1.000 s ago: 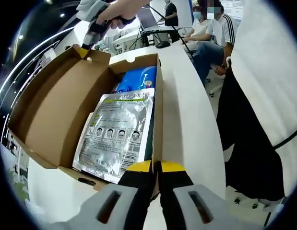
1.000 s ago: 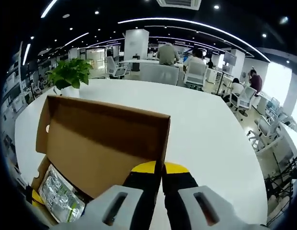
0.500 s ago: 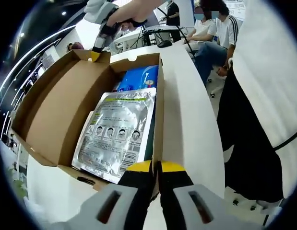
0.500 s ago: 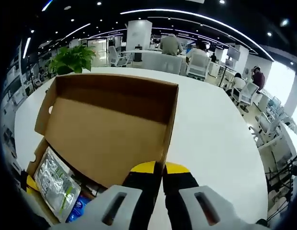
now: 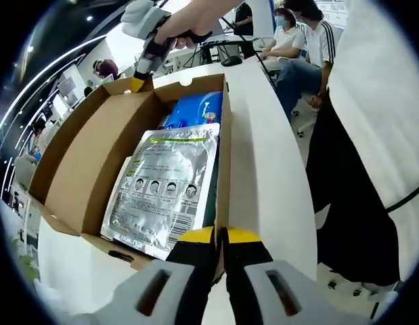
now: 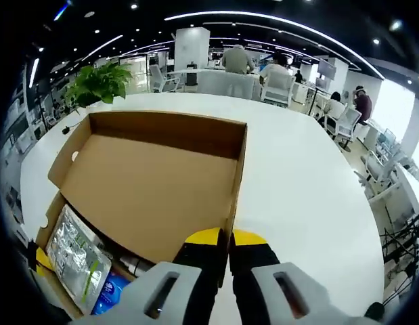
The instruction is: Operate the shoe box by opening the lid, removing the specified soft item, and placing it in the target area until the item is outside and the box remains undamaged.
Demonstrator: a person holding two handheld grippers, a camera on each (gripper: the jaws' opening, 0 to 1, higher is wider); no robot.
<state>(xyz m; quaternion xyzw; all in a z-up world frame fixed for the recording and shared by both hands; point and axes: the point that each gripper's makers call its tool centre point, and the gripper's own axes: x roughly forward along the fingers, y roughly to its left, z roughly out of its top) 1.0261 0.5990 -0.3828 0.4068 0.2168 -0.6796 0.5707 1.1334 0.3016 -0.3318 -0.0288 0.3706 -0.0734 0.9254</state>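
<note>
The lid (image 6: 148,196) is open, pinched by the right gripper (image 6: 223,238). The left gripper (image 5: 221,235) clamps the box (image 5: 224,169) wall. The silver pouch (image 5: 165,189) lies inside, not removed yet.

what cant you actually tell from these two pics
- Left gripper view: the blue packet is half covered by the silver packet; its full label is hidden.
- Left gripper view: the silver packet's print is too small to read.
- Right gripper view: the raised lid hides most of the box's contents.
- Right gripper view: the blue packet is cut off at the bottom edge.
</note>
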